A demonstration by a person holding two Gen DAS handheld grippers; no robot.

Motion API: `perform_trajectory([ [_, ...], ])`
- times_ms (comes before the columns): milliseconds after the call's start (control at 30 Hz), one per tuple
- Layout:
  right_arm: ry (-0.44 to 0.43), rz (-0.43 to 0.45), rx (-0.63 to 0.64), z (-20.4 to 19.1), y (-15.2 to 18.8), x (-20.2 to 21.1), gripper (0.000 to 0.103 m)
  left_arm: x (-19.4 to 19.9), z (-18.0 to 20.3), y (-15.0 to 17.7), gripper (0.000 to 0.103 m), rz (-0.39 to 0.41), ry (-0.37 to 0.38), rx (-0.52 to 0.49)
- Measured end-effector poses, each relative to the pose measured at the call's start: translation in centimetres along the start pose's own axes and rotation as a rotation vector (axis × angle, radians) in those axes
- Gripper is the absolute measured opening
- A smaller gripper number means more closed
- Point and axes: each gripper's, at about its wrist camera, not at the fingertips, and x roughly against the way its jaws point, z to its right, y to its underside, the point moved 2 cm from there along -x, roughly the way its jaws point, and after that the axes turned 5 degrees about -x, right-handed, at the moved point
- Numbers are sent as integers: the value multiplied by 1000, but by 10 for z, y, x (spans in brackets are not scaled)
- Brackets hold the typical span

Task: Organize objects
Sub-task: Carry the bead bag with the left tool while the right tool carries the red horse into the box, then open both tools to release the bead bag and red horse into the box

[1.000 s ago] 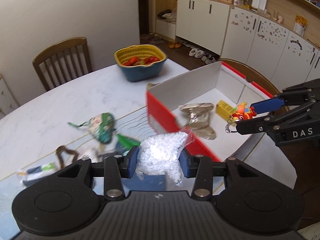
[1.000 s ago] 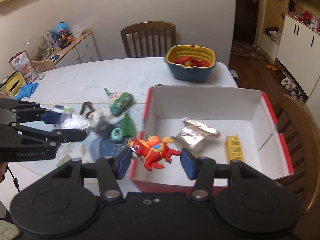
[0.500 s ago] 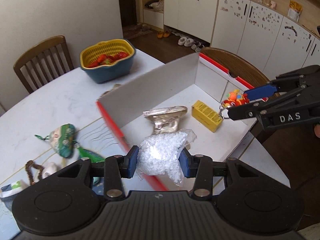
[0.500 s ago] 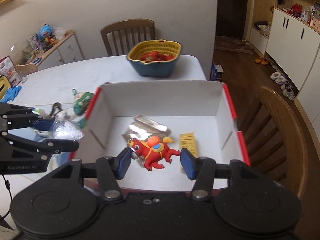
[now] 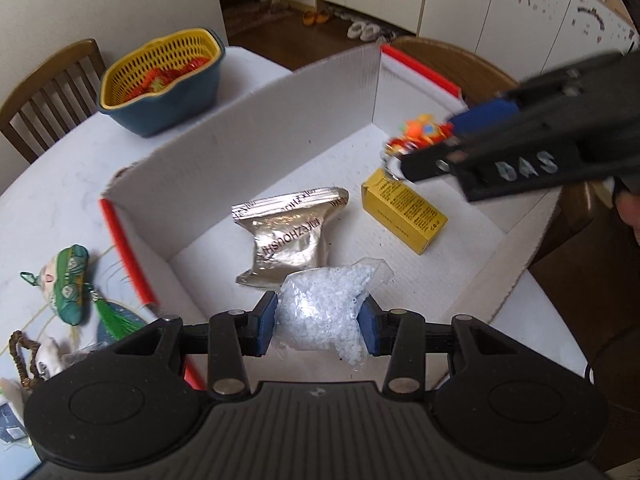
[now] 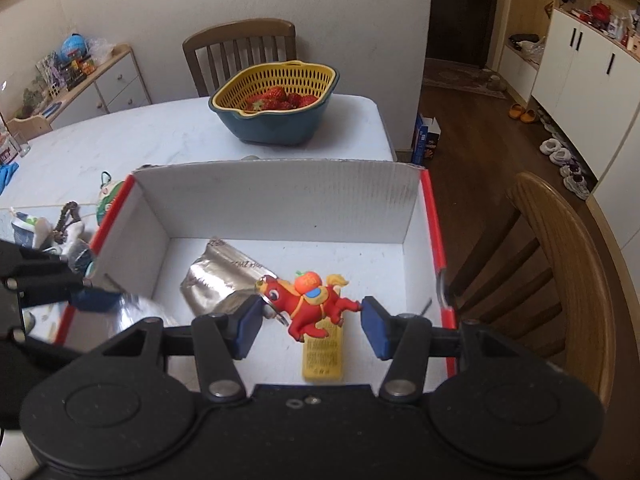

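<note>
My left gripper is shut on a clear bag of white beads, held above the near part of the white box with red edges. My right gripper is shut on a red toy horse keychain, over the box's right side; it shows blurred in the left wrist view. Inside the box lie a silver foil pouch and a yellow carton. In the right wrist view the pouch and the carton lie under the horse.
A yellow strainer of strawberries in a blue bowl stands behind the box. Left of the box lie a green pouch charm, a bead string and small items. Wooden chairs stand at the right and far sides.
Both grippers moved over the box and came lower with their loads. The bead bag went from left of the red wall to above the box floor; the horse now hangs deeper inside.
</note>
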Motion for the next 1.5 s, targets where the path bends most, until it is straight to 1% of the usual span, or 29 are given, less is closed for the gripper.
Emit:
perform_trajectory([
  [167, 27, -19, 12, 1, -15, -28, 52, -19, 2, -2, 42, -45, -2, -2],
  [467, 35, -74, -14, 5, -29, -72, 53, -50, -3, -3, 42, -124, 14, 19],
  [667, 46, -114, -10, 6, -29, -87, 53, -59, -3, -2, 43, -162, 32, 11],
  [733, 45, -128, -17, 7, -29, -91, 53, -63, -3, -2, 43, -196, 46, 7],
  [933, 46, -173, -22, 9, -27, -97, 53, -69, -3, -3, 43, -245, 59, 0],
  [1033, 44, -184, -25, 9, -26, -98, 53, -69, -3, -2, 45, -249, 71, 8],
  [1067, 43, -185, -25, 9, -26, -98, 53, -69, -4, -2, 50, -246, 77, 15],
  [1100, 43, -185, -25, 9, -26, -98, 53, -68, -5, -2, 58, -239, 79, 20],
  [1167, 41, -185, -25, 9, -26, -98, 54, -65, -4, -2, 65, -220, 83, 19],
  [1300, 34, -178, -23, 10, -27, -94, 55, -61, -3, 0, 65, -201, 73, 13],
  [1500, 17, -166, -16, 7, -25, -82, 59, -48, -5, 3, 65, -139, 70, 32],
])
